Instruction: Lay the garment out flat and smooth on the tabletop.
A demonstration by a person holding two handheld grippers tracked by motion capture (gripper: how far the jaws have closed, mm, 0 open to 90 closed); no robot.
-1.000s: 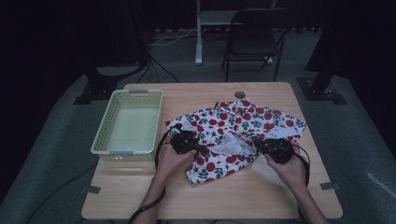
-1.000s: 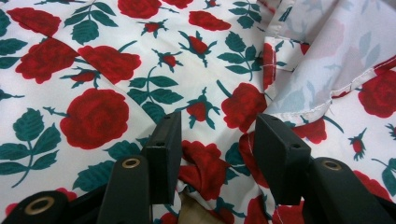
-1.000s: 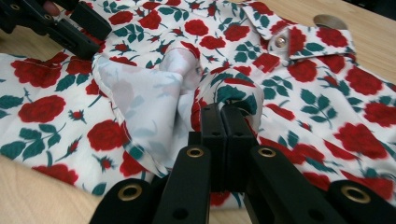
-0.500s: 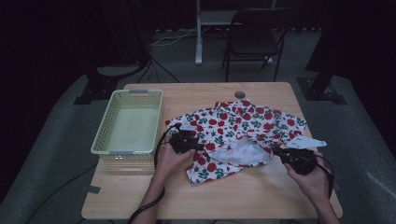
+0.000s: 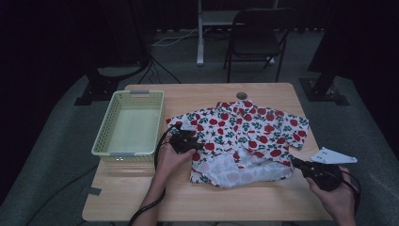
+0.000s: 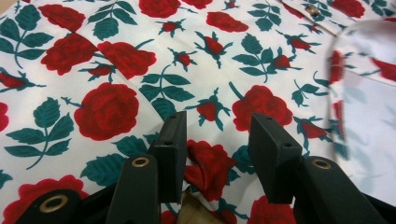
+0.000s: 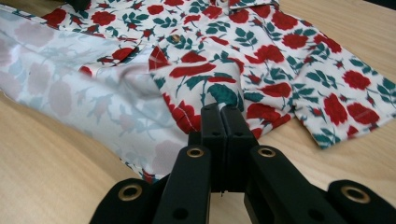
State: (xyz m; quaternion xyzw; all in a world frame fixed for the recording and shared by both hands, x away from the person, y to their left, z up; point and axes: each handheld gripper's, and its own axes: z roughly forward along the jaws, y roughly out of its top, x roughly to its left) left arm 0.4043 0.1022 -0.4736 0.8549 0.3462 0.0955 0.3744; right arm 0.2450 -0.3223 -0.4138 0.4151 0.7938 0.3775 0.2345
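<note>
I am spreading the rose-print shirt (image 5: 244, 136), which is lying mid-table. My right gripper (image 7: 220, 116), jaws clamped on its hem, is drawing toward 4 o'clock; my left gripper (image 6: 215, 140), jaws apart, is straddling a bunched fold. The shirt looks half flattened; the basket (image 5: 129, 150) at 9 o'clock is waiting.

White shirt (image 5: 244, 127) printed with red roses and green leaves, its underside paler; pale yellow-green basket (image 5: 108, 123) beyond the black left gripper (image 5: 196, 145); light wooden table (image 5: 263, 202).
</note>
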